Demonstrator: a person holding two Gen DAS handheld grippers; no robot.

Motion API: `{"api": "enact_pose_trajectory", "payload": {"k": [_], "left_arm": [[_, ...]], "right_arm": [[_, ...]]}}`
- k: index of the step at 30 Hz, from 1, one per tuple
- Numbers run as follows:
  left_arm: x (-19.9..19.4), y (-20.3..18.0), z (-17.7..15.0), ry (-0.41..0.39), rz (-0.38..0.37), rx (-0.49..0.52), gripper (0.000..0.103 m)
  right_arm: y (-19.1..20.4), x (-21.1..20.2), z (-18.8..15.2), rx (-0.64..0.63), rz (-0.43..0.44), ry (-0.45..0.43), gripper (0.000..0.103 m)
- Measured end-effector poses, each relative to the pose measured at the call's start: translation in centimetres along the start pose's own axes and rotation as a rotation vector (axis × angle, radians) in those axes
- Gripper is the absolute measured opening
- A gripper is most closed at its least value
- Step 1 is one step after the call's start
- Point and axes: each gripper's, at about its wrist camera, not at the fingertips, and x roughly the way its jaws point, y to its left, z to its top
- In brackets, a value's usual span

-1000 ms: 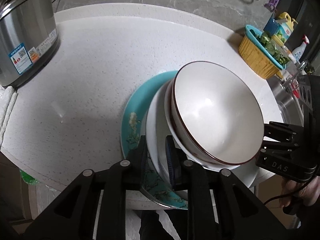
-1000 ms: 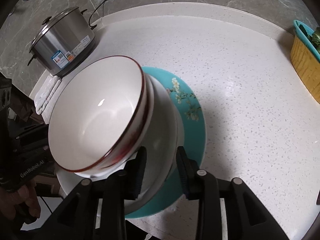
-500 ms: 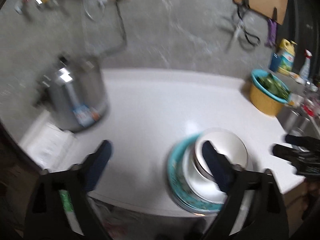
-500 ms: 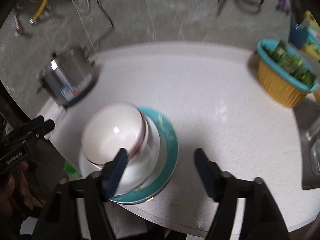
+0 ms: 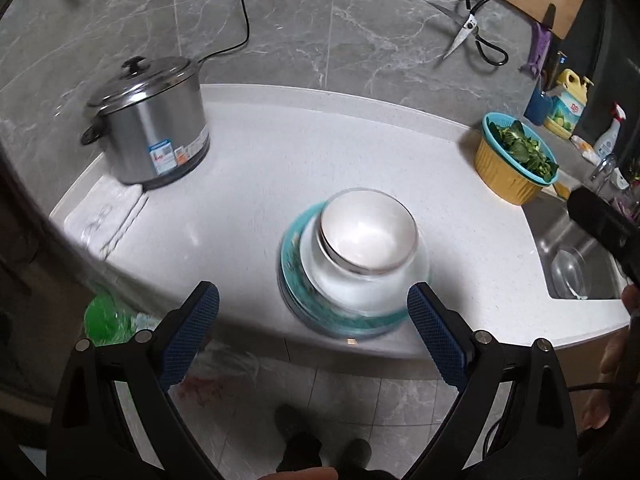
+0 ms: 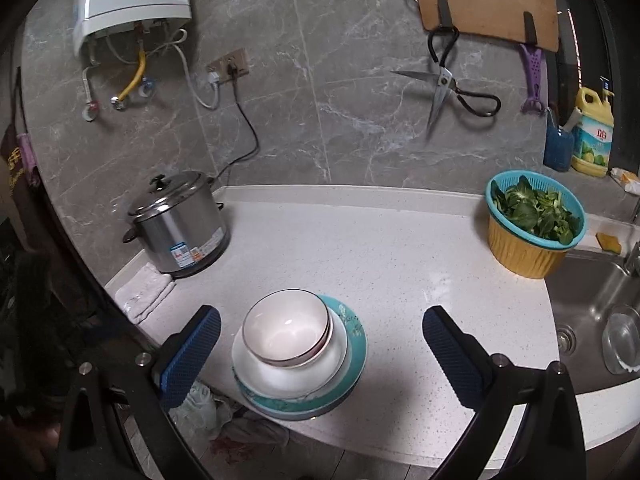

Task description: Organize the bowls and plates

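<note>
Pot stands far left on the counter, then the stack sits near its front edge: 1 bowl in a white dish on a teal plate, with the basket far right. 1 second ago both grippers pinched the stack's rim. Now the left gripper is spread wide and empty, and the right gripper is opening with nothing between its jaws, so the stack looks set down and this step done.

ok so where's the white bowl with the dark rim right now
The white bowl with the dark rim tops the stack on the teal floral plate at the counter's front edge, low centre in both wrist views, with the steel pot behind to the left.
</note>
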Motion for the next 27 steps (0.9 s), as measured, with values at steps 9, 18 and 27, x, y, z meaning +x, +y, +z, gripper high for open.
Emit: {"api": "enact_pose_trajectory", "payload": {"k": [9, 18, 27], "left_arm": [[-9.5, -5.5, -4.2, -0.051, 0.106, -0.042, 0.096], [-14.7, -5.7, -4.4, -0.057, 0.095, -0.035, 0.096], [-16.5, -2.7, -3.2, -0.066, 0.095, -0.055, 0.096]], "right_arm": [[-2.3, -5.1, -1.2, 0.1, 0.118, 0.047, 0.103], [0.8, -10.1, -1.0, -0.025, -0.051, -0.08, 0.103], [4.1, -10.4, -0.9, 0.055, -0.065, -0.016, 0.103]]}}
